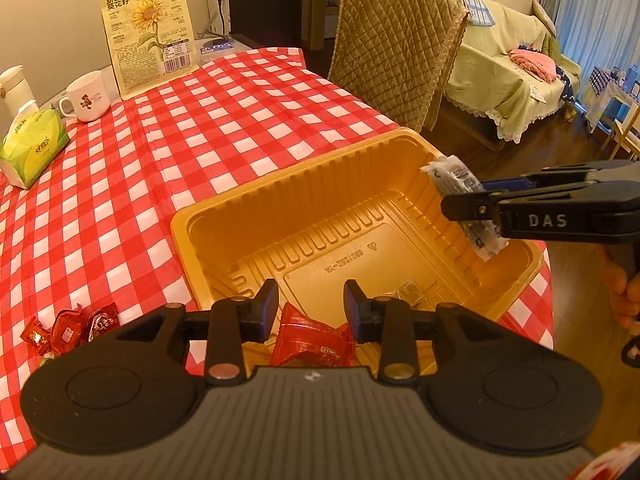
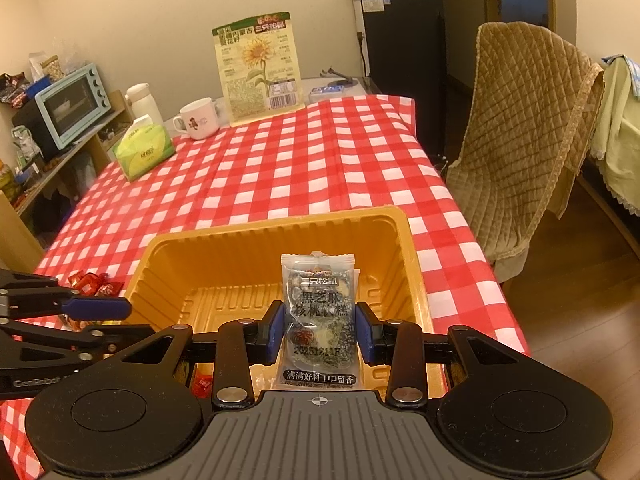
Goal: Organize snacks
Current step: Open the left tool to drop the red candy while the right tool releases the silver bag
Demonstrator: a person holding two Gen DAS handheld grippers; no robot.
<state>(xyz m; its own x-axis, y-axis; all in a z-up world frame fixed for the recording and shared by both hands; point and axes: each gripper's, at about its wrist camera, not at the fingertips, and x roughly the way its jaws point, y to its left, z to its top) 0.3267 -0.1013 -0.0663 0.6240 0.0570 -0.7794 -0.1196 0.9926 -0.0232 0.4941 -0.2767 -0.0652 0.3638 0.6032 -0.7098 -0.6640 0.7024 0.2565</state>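
Right gripper [image 2: 319,332]: fingers closed on a clear sesame-walnut cake packet [image 2: 318,312], pinched at its side edges near mid-height and held upright above the near part of the gold plastic tray [image 2: 408,240]. Judged light and crinkly, film slippery, contents possibly crumbly; a hold across the body, clear of the sealed ends, looks soundest.

Left gripper [image 1: 311,312]: fingers apart, gripping nothing, poised over a red wrapped candy [image 1: 308,344] at the tray's near edge. A clear wrapper lies on the tray floor.

More red candies [image 1: 68,330] lie on the checked tablecloth [image 1: 240,120] left of the tray. Beyond: tissue pack [image 2: 144,152], mug [image 2: 198,118], sunflower-seed bag [image 2: 260,68].
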